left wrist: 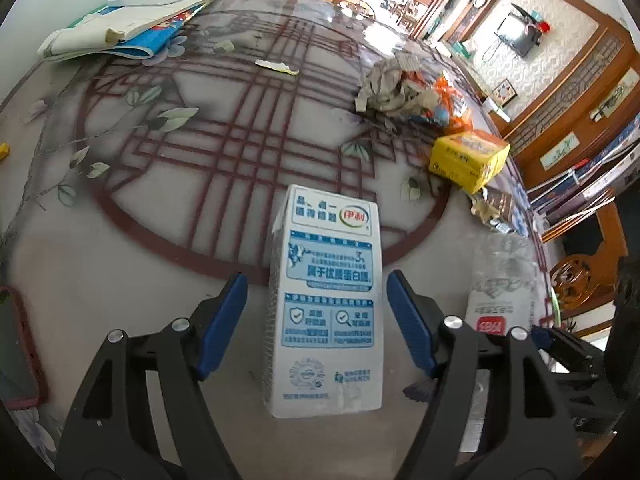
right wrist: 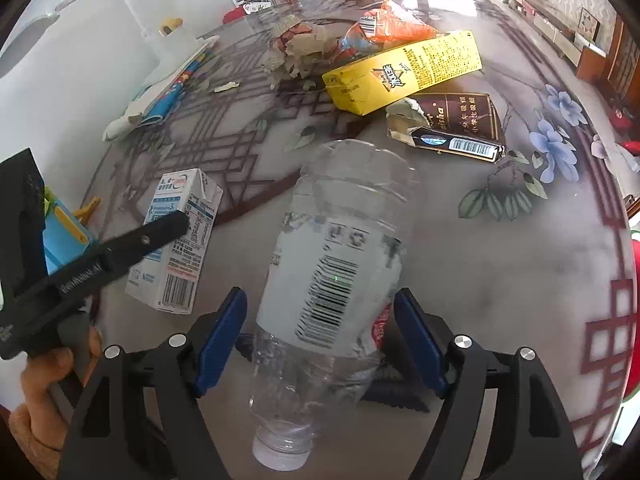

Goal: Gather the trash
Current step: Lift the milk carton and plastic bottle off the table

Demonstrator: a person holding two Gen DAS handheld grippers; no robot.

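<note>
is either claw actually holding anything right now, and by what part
Neither. The left claw straddles the milk carton, the right claw the plastic bottle; both open.

The left gripper (left wrist: 316,316) is spread wide, its blue pads (left wrist: 222,322) standing on either side of the milk carton (left wrist: 326,300) with a clear gap on both flanks, neither pad touching it. From the right wrist view the same gripper (right wrist: 120,248) reaches in low toward the carton (right wrist: 180,240), with the person's hand (right wrist: 60,364) wrapped around its handle behind the carton. The right gripper (right wrist: 320,340) is also spread, its pads (right wrist: 418,338) to the carton's right, straddling a lying bottle (right wrist: 332,280) without visibly pressing it
</note>
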